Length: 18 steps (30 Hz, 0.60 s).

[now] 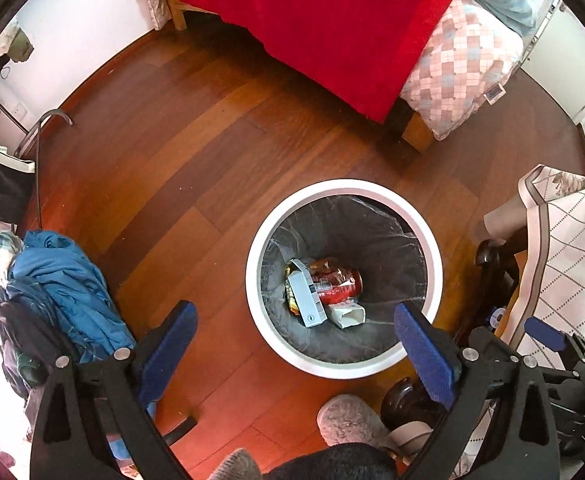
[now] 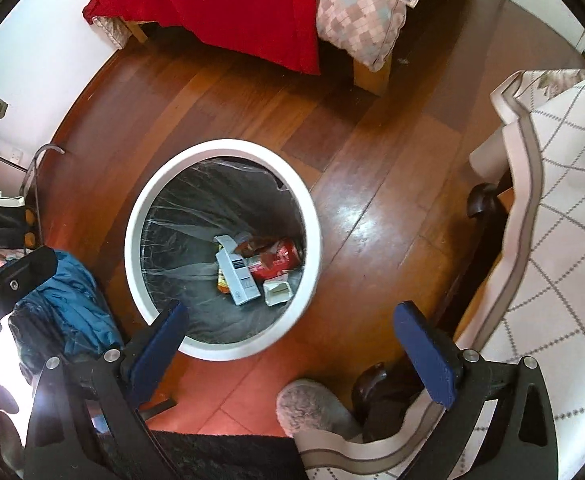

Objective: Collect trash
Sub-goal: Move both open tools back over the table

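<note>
A round white bin point(image 1: 252, 264) with a dark liner stands on the wooden floor; it also shows in the right wrist view point(image 2: 132, 216). Inside lie a crushed red can point(image 1: 338, 282), a grey-white carton point(image 1: 306, 300) and a small white box point(image 1: 348, 315). In the right wrist view the can point(image 2: 282, 258), carton point(image 2: 240, 278) and white box point(image 2: 278, 292) lie at the bottom too. My left gripper point(image 1: 296, 326) is open and empty, held above the bin's near side. My right gripper point(image 2: 288, 328) is open and empty, above the bin's right edge.
A bed with a red blanket point(image 1: 332, 32) and a checked pillow point(image 1: 460, 68) stands at the back. Blue clothing point(image 1: 64, 280) is piled at the left. A patterned cloth point(image 2: 552, 208) drapes over dark furniture at the right. A grey slipper point(image 2: 312, 408) sits near the bottom.
</note>
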Tool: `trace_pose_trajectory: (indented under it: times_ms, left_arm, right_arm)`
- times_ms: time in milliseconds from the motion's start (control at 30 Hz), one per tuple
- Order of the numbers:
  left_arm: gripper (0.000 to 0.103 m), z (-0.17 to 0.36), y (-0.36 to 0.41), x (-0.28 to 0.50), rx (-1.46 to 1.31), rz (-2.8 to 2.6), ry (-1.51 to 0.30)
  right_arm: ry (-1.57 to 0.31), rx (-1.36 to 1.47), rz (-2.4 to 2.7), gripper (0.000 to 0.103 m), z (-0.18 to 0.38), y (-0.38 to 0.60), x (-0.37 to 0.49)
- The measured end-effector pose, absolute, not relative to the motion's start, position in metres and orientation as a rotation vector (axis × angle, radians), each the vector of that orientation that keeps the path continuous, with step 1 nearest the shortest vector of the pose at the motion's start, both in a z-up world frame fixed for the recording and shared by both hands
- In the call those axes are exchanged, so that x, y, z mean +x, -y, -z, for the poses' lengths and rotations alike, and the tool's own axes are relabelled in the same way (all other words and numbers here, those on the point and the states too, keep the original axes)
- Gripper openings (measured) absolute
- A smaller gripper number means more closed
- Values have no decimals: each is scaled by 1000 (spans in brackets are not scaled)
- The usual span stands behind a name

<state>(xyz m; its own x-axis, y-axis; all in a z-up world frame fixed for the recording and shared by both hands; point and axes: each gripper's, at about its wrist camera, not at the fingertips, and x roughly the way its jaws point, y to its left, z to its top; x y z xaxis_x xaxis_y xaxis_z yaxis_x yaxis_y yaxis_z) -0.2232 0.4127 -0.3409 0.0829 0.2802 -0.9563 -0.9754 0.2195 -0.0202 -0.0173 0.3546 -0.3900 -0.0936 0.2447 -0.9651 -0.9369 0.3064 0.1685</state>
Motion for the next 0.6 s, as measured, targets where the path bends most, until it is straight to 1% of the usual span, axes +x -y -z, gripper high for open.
trace_pose_trajectory:
  times_ms: [433,600]
  left_arm:
    - [100,296,-378,-230,-813,-1146,-1001]
    - [100,267,-361,-236,-788,-1146,-959]
  right_arm:
    - [-1207,-701,-1182,103,337,-329,-29]
    - [-1169,-680,-1198,103,309,-314,-34]
